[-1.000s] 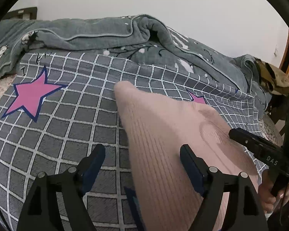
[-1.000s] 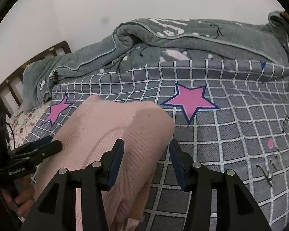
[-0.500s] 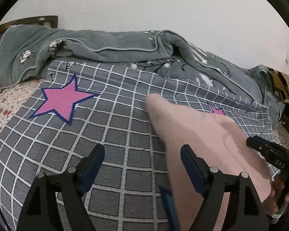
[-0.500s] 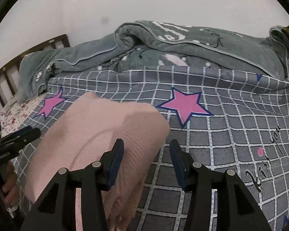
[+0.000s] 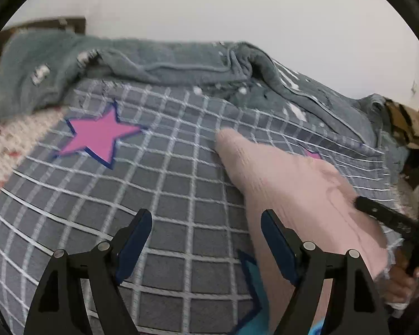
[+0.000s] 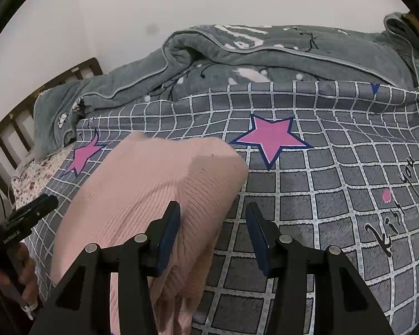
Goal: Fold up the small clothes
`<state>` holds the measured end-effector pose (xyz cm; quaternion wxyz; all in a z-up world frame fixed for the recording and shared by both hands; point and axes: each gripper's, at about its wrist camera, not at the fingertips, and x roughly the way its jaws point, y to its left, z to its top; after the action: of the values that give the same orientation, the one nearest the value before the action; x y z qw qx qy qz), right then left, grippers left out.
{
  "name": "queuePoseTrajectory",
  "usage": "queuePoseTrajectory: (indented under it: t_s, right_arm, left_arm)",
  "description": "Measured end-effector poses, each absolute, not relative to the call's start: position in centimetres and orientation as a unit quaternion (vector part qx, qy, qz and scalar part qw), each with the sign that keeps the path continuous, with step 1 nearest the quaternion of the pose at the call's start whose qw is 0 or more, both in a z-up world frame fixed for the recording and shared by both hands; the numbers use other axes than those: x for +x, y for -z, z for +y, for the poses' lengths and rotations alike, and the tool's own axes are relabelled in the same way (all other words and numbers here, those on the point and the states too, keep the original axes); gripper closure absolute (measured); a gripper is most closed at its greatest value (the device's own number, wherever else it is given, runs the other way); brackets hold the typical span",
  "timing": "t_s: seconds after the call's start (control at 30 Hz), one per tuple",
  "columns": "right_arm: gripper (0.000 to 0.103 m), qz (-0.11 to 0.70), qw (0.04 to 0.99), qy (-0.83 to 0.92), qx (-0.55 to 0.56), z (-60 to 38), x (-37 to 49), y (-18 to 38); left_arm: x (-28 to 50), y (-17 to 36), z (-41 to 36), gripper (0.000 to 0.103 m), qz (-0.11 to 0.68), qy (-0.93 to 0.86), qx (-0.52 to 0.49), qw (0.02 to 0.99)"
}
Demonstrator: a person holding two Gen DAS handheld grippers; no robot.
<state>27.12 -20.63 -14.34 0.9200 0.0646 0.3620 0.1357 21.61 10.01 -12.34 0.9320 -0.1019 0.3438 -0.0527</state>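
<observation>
Checked bedspread [image 6: 335,195] carries pink garment [image 6: 153,189], lengthwise toward grey quilt [image 6: 265,55].

A bedroom — bed [image 6: 335,195], rumpled quilt [image 6: 265,55], wooden headboard [image 6: 19,117].

We are seeing a bed with a grey checked sheet [image 6: 335,184] carrying a pink knit garment [image 6: 153,189]; at twelve o'clock a grey-green blanket [image 6: 265,58] is lying bunched.

Both wrist views low over bed, facing wall; share pink garment [image 5: 287,184].
</observation>
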Motion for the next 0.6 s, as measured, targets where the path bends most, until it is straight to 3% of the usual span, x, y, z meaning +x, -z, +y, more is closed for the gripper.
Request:
queuePoseTrajectory:
  t_s: [0.13, 0.33, 0.4, 0.47, 0.53, 0.6]
  right_arm:
    - [0.048, 0.364, 0.919, -0.138, 0.065, -20.3, 28.2, 14.9]
    - [0.049, 0.380, 0.908, -0.145, 0.097, -20.3, 30.3, 16.3]
    - [0.060, 0.375, 0.910, -0.152, 0.087, -19.9, 30.2, 16.2]
    - [0.079, 0.366, 0.915, -0.155, 0.077, -19.5, 29.9, 16.0]
    - [0.089, 0.354, 0.919, -0.159, 0.062, -19.1, 29.5, 15.7]
    - [0.091, 0.341, 0.925, -0.159, 0.056, -19.0, 29.0, 15.2]
  left_arm:
    - [22.1, 12.6, 9.7, 0.024, 0.346, 0.046, -0.102, 0.931]
    - [22.9, 13.1, 8.9, 0.024, 0.356, 0.042, -0.092, 0.929]
    - [23.2, 13.2, 8.9, 0.024, 0.360, 0.043, -0.093, 0.927]
    - [23.3, 13.3, 8.8, 0.024, 0.362, 0.043, -0.094, 0.926]
    - [23.4, 13.2, 8.8, 0.024, 0.362, 0.043, -0.096, 0.926]
    - [23.4, 13.1, 8.8, 0.024, 0.361, 0.044, -0.098, 0.926]
